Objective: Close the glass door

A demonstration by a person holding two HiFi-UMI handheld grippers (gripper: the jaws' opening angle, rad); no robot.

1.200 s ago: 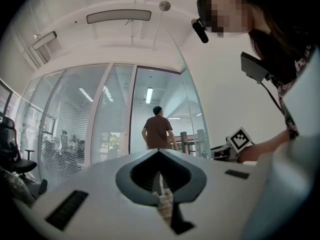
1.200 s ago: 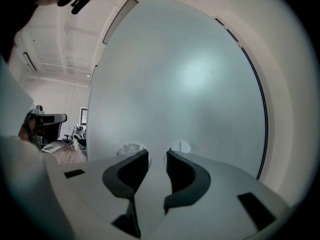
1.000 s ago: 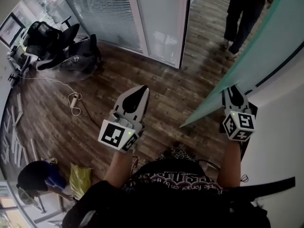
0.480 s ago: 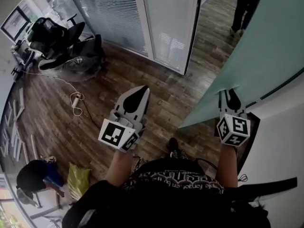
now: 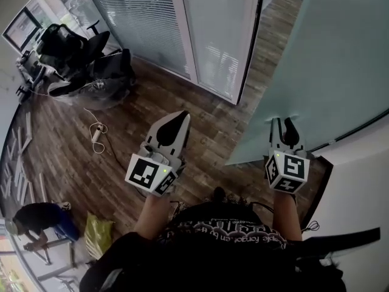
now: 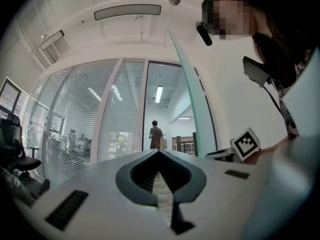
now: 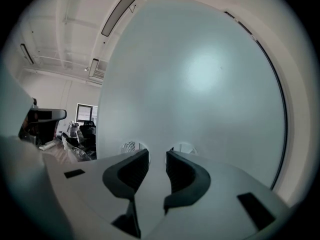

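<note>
Dark wood-plank floor all around, with clear glass partitions in white frames behind, one of them lined with horizontal blinds. At right stands the glass door: one big frosted pane, smooth, pale green, swung out over the floor. Right gripper at its lower edge, fingers apart with nothing between them, tips seemingly touching the pane. Two round discs on the glass just behind the tips. Left gripper well apart from the door, over bare floor, fingers closed together on nothing. Far left: black office chairs, seemingly two, one white power strip with cable, one yellow bag, contents not visible.
</note>
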